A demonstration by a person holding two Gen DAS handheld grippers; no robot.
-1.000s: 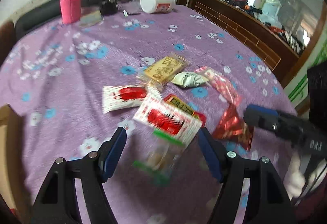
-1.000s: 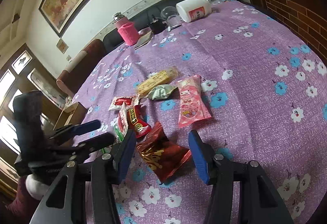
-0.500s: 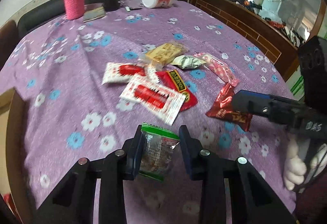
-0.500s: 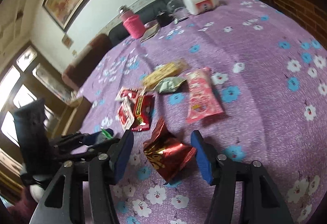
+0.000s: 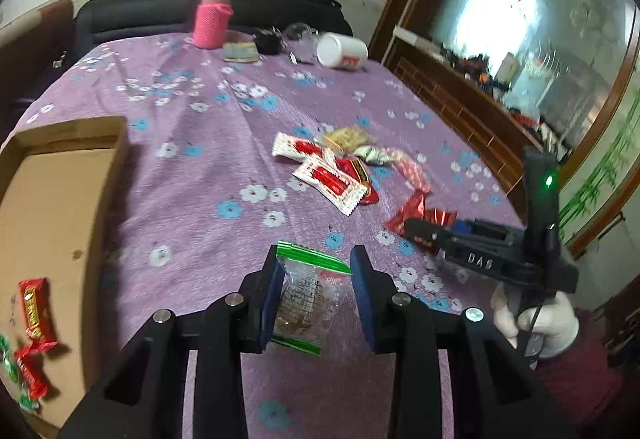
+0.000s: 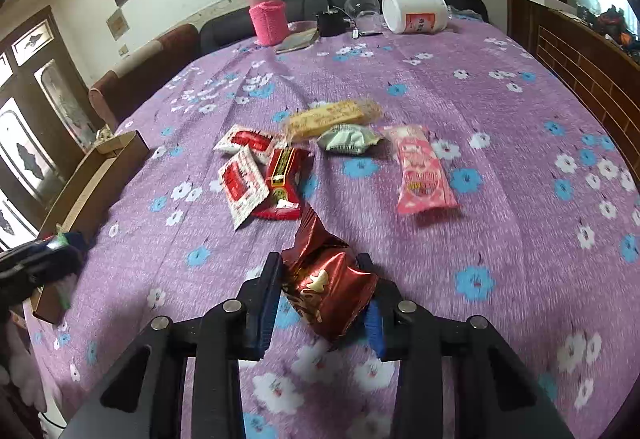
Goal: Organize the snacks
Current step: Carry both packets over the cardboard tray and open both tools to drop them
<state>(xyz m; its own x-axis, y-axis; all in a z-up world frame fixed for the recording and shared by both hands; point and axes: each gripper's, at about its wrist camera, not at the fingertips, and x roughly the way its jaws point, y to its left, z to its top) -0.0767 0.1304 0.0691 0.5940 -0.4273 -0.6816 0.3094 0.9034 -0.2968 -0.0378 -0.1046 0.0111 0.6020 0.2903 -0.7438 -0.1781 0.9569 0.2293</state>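
A person works a purple floral worktop with two handheld grippers. The left gripper carries a clear snack bag with green bands above the cloth; its jaws look closed against the bag's left side, while the right pad stands just off it. The right gripper has its jaws pressed in on a crumpled dark red foil packet near the worktop's front edge. Toward the middle of the worktop lie the remaining snacks: two white-and-red packets, a red packet, a yellow wafer bar, a pale green pouch and a pink packet. A cardboard box at the left edge holds red wrapped sweets. A pink-sleeved bottle and a white jar sit along the far edge.
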